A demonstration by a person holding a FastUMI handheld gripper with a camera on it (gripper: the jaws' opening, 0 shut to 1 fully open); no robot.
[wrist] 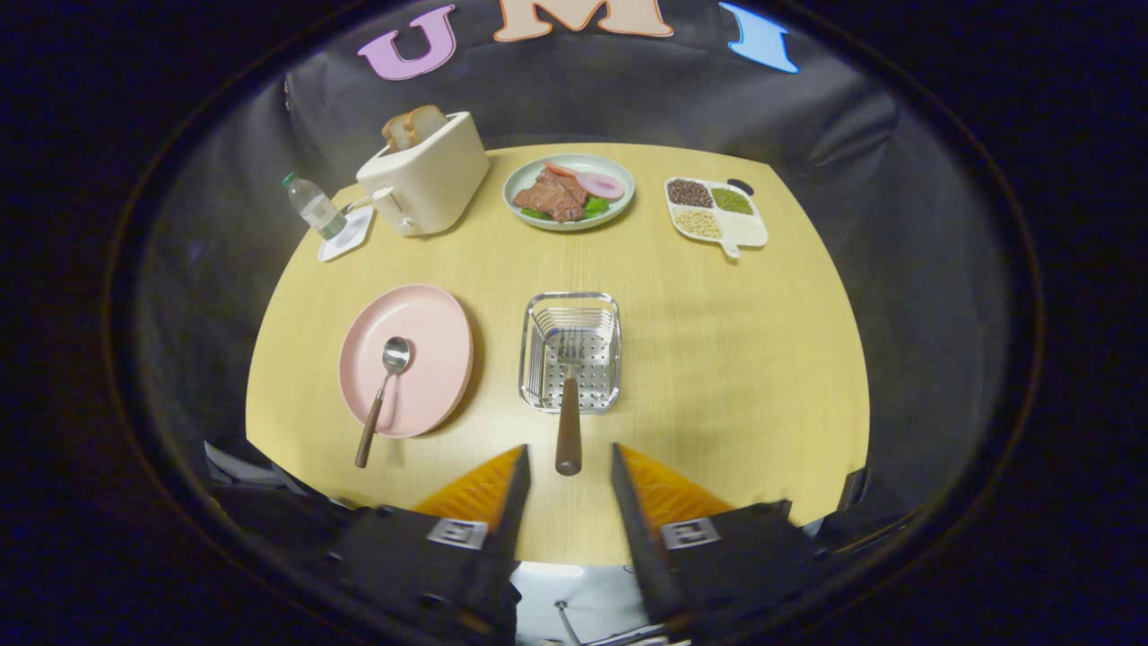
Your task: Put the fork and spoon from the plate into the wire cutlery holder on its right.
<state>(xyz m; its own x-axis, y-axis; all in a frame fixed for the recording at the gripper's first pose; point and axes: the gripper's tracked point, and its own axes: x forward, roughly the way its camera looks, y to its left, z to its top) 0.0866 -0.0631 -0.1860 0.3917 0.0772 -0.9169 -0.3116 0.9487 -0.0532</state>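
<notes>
Gripper view looks down the two fingers onto a round pale wooden table [717, 359], and the gripper [569, 467] hangs with its jaws apart, nothing pressed between them. Between the fingertips sits the end of the brown-handled metal fork [569, 422]: its tines rest inside the rectangular wire cutlery holder [571, 352] while the handle leans out over the near rim towards the fingers. So the fork looks to be delivered!

Now to the other piece. A metal spoon with a slim brown wooden handle [380, 399] lies on the round pink plate [430, 341], left of the holder, bowl up on the plate, handle running off the near rim over the table.

How will it handle? Light and stiff, I'd say, no fragility to worry about. The polished bowl is likely slippery and rounded, a poor place to pinch. The handle looks the better bet: matte, straight, and its overhanging end is raised off the table, so the fingers can close across it there. Mind it tipping, bowl-heavy.
</notes>
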